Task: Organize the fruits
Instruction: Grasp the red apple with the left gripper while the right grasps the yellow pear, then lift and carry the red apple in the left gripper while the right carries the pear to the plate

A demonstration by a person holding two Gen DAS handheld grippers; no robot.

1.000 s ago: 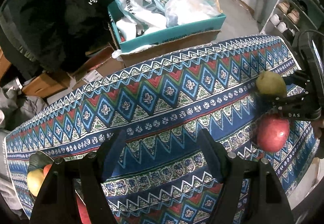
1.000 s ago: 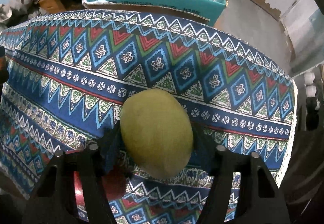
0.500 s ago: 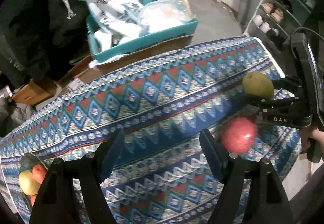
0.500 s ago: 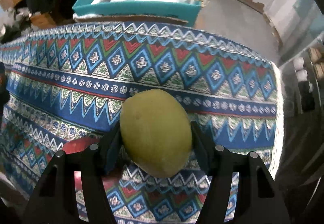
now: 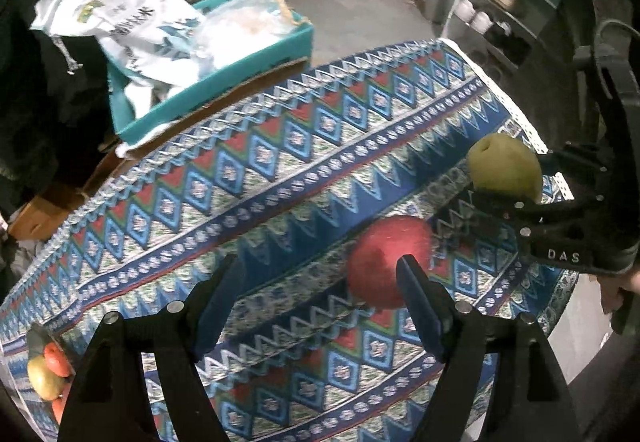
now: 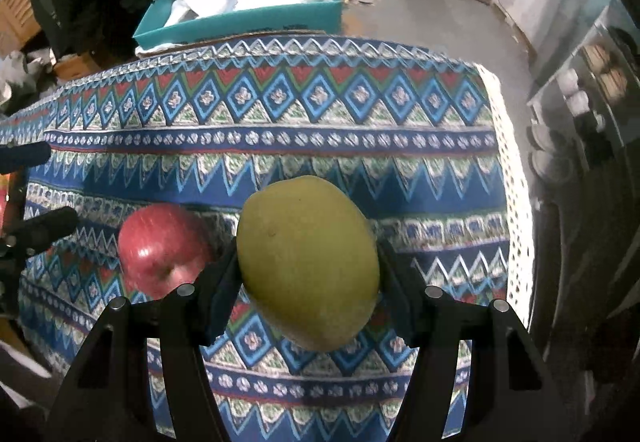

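The left tongs (image 5: 320, 298) stand open with nothing between the pads; the jaws have just been opening further. The right tongs (image 6: 308, 282) are closed on a green pear (image 6: 308, 262), both pads pressing its flanks, and the fruit is held clear of the patterned cloth on the desk (image 6: 280, 114).

Governing relation: the red apple (image 5: 390, 262) rests on the cloth just ahead of the left tongs and off to their right-hand side, partly behind the right finger (image 5: 416, 298) in the left wrist view. It is not centred in the gap. The apple is near-round, so no long axis constrains the approach; in the right wrist view its dimpled end faces roughly toward that camera. The left tongs are judged the nearer free tool, since the right tongs are occupied. A sideways shift toward the apple is judged necessary before closing.

View differences:
- Left wrist view: shows the right tongs (image 5: 508, 198) carrying the pear beyond the apple, and a plate of fruit (image 5: 46, 374) at the far left edge, behind the left tongs' left finger.
- Right wrist view: shows the apple down-left of the pear, well apart from it, and the dark finger tips of the left tongs (image 6: 36, 194) at the left edge. The plate is not visible here.
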